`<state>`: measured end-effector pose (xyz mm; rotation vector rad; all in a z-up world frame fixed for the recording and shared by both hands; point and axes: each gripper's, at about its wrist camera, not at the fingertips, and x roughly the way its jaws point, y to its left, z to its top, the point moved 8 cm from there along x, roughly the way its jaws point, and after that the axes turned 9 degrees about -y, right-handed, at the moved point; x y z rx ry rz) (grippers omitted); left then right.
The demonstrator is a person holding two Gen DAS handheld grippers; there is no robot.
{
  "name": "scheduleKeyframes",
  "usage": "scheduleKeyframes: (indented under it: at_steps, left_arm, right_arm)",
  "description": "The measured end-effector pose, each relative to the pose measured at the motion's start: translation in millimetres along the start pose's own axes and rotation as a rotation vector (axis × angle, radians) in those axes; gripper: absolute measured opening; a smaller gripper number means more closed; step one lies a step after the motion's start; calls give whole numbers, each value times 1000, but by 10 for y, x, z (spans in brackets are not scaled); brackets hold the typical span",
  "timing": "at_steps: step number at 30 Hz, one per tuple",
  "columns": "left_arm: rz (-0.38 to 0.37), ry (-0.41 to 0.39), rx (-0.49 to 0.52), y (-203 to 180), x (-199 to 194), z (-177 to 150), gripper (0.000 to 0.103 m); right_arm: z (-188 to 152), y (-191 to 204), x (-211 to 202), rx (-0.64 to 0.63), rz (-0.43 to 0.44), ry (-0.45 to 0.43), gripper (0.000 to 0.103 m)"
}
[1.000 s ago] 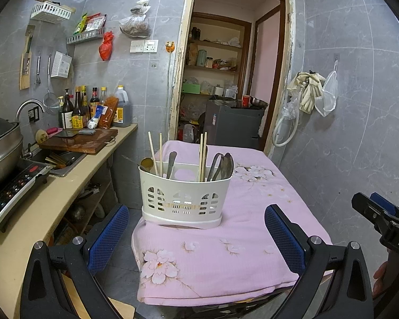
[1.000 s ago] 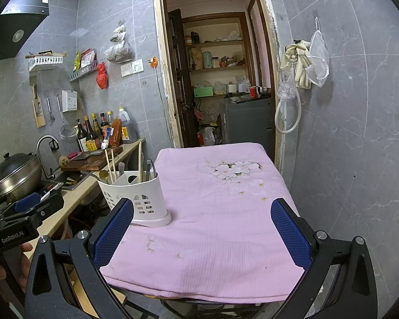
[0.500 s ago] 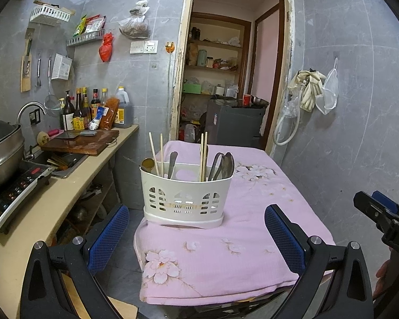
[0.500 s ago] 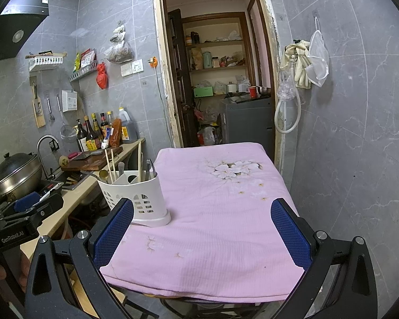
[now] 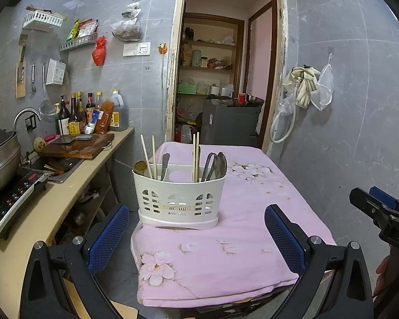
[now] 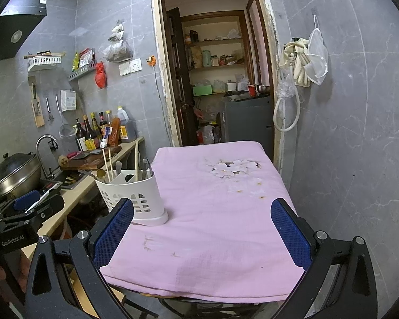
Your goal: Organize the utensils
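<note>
While both grippers hang back off the near edge of the table, the clutter around them is plain. On the left runs a beige counter [image 5: 66,191] carrying a wooden cutting board [image 5: 78,146], a row of sauce bottles [image 5: 87,114] against the tiled wall, a sink with a curved tap [image 5: 25,115], and a steel pot [image 5: 1,156] on an induction cooker [image 5: 16,199]. Straight behind the table is an open doorway [image 5: 226,66] into a pantry with shelves and a grey cabinet [image 5: 230,125]. On the right wall hang a cloth, a mesh bag and a looped hose [image 5: 284,122].

The left gripper [image 5: 196,234] has its blue pads spread wide, nothing between them, facing the white utensil caddy [image 5: 179,199] head-on with open cloth in between. The right gripper [image 6: 202,228] is spread wide too, empty, over bare pink tablecloth [image 6: 215,207], and the caddy sits just beyond its left pad.

The caddy stands upright on the table's near-left corner, close to the cloth's edge by the counter. Its long side runs across the left wrist view. Inside, chopsticks [image 5: 196,156] stand nearly vertical, a second pair [image 5: 149,156] leans a bit to the left, and the spoons [image 5: 217,164] stand handle-down, bowls up. A brass ladle [image 5: 140,166] pokes out at the left end.
</note>
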<state>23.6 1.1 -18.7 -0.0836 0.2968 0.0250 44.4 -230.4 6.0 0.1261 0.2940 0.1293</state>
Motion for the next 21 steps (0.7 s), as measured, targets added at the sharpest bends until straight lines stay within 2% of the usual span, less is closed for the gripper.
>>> scheduleKeyframes:
  at_steps: [21]
  left_arm:
    - [24, 36, 47, -139, 215, -23, 103]
  right_arm:
    - [0, -177, 287, 20, 4, 35, 102]
